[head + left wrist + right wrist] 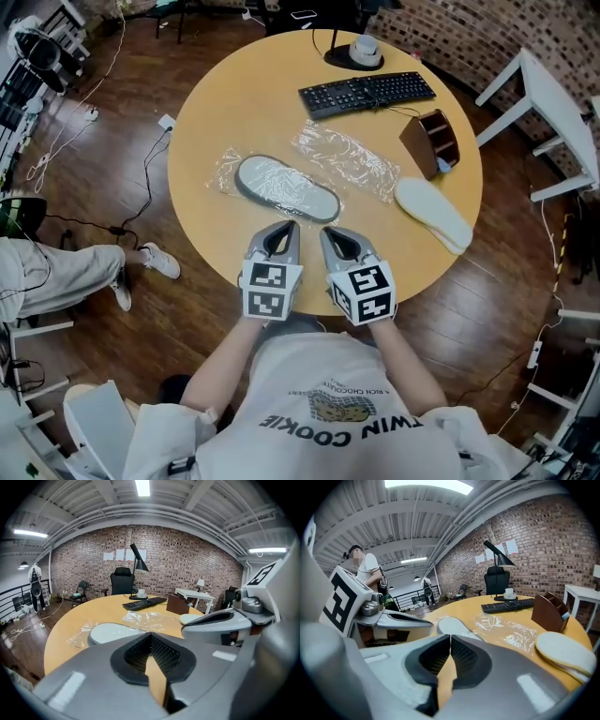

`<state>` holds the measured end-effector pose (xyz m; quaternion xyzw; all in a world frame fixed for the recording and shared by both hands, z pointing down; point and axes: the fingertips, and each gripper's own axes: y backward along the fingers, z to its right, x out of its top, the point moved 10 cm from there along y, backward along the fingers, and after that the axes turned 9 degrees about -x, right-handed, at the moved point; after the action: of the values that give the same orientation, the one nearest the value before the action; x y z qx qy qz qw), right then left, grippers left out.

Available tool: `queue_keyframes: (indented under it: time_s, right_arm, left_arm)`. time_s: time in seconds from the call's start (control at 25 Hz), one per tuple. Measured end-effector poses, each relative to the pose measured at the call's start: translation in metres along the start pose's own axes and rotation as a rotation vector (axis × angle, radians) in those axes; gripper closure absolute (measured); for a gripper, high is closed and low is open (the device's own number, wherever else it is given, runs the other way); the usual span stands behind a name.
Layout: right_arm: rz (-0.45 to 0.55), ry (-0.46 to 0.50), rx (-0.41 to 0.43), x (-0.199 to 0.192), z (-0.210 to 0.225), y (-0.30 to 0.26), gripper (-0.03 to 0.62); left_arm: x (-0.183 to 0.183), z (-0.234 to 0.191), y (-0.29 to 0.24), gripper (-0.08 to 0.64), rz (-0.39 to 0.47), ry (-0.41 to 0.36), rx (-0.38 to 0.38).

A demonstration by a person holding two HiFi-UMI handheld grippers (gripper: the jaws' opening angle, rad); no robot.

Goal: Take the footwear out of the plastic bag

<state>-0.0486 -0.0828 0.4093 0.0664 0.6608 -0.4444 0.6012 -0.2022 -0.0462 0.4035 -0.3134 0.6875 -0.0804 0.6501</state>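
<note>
One slipper is left to unbag: the grey slipper with a pale insole [286, 187] lies sealed inside a crinkled clear plastic bag [223, 169] on the near half of the round wooden table [216, 103]. In the head view its long axis runs diagonally, from far-left to near-right. That puts it almost broadside to the person, not pointing at them. Loose film sticks out past the far-left end, and a smaller flap shows at the near-right end. Can't tell which end is the mouth. The left gripper [292, 227] and right gripper [327, 232] sit side by side at the table's near edge, both aimed forward and slightly down. Their tips are just short of the slipper's near-right end and not touching it. Both have their jaws closed tip to tip, with nothing between them. Distance to that end is about equal. The left one lines up with the slipper's midsection and is the closer one to the far-left film tail; the right one lines up with the near-right tip. My read: both must open first, then one pinches film while the other takes the slipper along that diagonal. Further right, a second flat clear bag [345, 157] looks empty, and a white slipper [433, 214] lies bare beyond it.
</note>
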Motion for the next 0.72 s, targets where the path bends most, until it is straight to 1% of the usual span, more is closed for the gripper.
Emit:
queue_keyframes:
  time_s: [0.24,0.44,0.72]
  right_arm:
    - [-0.057,-0.041,-0.038,0.004,0.008,-0.035,0.586]
    - [-0.12,-0.065,-0.062,-0.001,0.012,-0.055,0.581]
    - [-0.164,-0.111,-0.088,-0.001,0.023,-0.078,0.571]
  left_arm:
    - [0.007,-0.064,-0.013,0.554,-0.039,-0.038,0.017]
    - [0.005,-0.112,-0.028,0.555,-0.066,-0.033,0.023]
    - [-0.001,-0.162,-0.042,0.554,-0.137,-0.069,0.033]
